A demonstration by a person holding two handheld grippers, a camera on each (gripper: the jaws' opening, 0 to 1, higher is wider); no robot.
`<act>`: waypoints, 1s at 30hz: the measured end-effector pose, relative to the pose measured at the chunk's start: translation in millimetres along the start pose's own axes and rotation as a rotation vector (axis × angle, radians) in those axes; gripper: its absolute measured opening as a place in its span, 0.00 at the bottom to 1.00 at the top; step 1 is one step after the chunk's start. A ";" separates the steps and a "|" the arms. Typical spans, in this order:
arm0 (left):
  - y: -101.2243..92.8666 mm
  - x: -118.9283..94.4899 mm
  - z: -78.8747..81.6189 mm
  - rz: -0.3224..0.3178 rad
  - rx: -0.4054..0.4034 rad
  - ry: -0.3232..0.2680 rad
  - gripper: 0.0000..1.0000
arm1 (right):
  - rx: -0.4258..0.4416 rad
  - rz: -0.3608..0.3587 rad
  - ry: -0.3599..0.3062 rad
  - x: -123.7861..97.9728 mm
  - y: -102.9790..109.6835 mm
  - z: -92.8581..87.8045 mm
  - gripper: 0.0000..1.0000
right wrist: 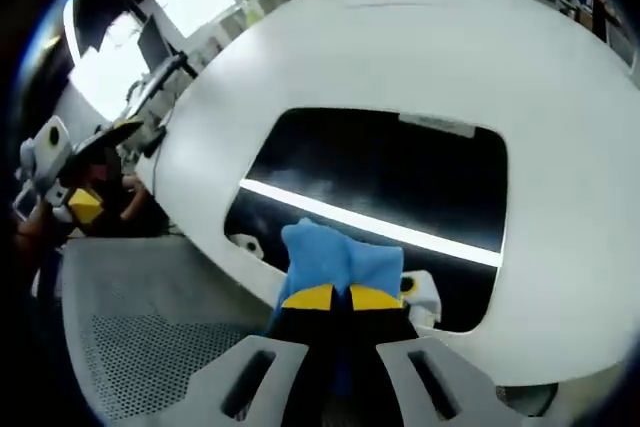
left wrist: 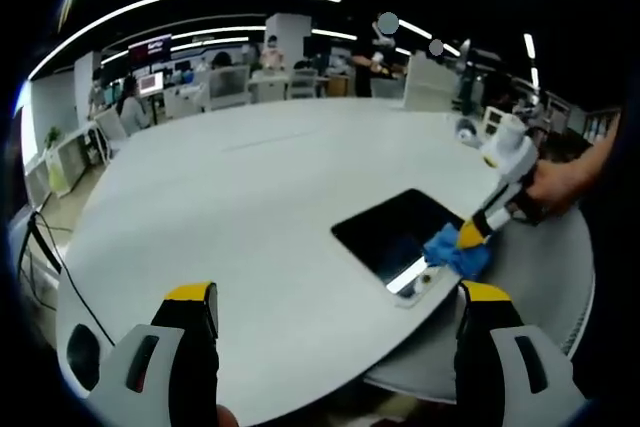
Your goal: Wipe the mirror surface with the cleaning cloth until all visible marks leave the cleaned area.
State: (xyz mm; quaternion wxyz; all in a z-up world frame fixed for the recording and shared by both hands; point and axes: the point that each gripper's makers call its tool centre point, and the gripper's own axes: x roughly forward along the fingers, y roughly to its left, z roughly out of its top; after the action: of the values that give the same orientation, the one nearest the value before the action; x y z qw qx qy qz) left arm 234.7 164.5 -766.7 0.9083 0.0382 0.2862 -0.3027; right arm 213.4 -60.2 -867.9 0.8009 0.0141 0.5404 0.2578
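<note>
Wiping mirror (right wrist: 390, 172) with blue cloth (right wrist: 340, 259) on white bench (left wrist: 250, 207).

Right tool (right wrist: 345, 297) clamped shut on cloth, pressed against mirror's near edge. Left tool (left wrist: 335, 297) held wide open above bare bench, gripping nothing, well apart from mirror. Bright light strip reflected across dark glass.

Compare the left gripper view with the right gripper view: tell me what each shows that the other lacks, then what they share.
Left gripper view: the left gripper open over the bare table, and people at desks beyond. Right gripper view: a ceiling light's bright reflection across the mirror, and a mesh chair seat. Both: the right gripper shut on the blue cleaning cloth, cloth on the mirror's near edge.
</note>
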 end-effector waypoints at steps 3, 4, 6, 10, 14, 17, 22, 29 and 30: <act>-2.1 1.9 2.1 -0.003 0.000 -0.003 1.00 | -0.001 0.010 0.001 -0.3 1.1 -2.4 0.00; -1.8 3.2 1.9 -0.002 0.000 -0.003 1.00 | 0.000 0.011 0.003 -0.2 1.4 -2.2 0.00; -2.5 4.8 2.5 -0.003 0.000 -0.003 1.00 | -0.002 0.013 0.004 -0.2 1.8 -2.2 0.00; -4.4 8.2 6.0 -0.003 -0.001 -0.011 1.00 | -0.024 0.012 0.003 0.2 2.0 -1.9 0.00; -5.2 10.2 5.8 0.003 -0.006 -0.017 1.00 | -0.024 0.022 0.003 0.6 1.9 -1.4 0.00; -6.6 9.8 4.1 0.008 -0.012 -0.018 1.00 | -0.022 0.027 0.001 0.3 2.1 -1.2 0.00; -7.1 7.7 0.6 0.017 -0.021 -0.015 1.00 | -0.001 0.036 -0.001 0.2 0.9 -0.4 0.00; -6.6 6.0 0.3 0.028 -0.026 -0.017 1.00 | 0.030 0.030 0.006 -5.3 -11.3 -3.2 0.00; -6.0 6.1 0.1 0.029 -0.026 -0.017 1.00 | 0.034 0.028 0.009 -6.3 -13.8 -3.7 0.00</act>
State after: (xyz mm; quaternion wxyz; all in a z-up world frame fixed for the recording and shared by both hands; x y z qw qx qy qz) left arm 235.3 156.4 -769.3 0.9154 0.0282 0.2819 -0.2860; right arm 213.9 -75.8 -868.2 0.7944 0.0343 0.5479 0.2598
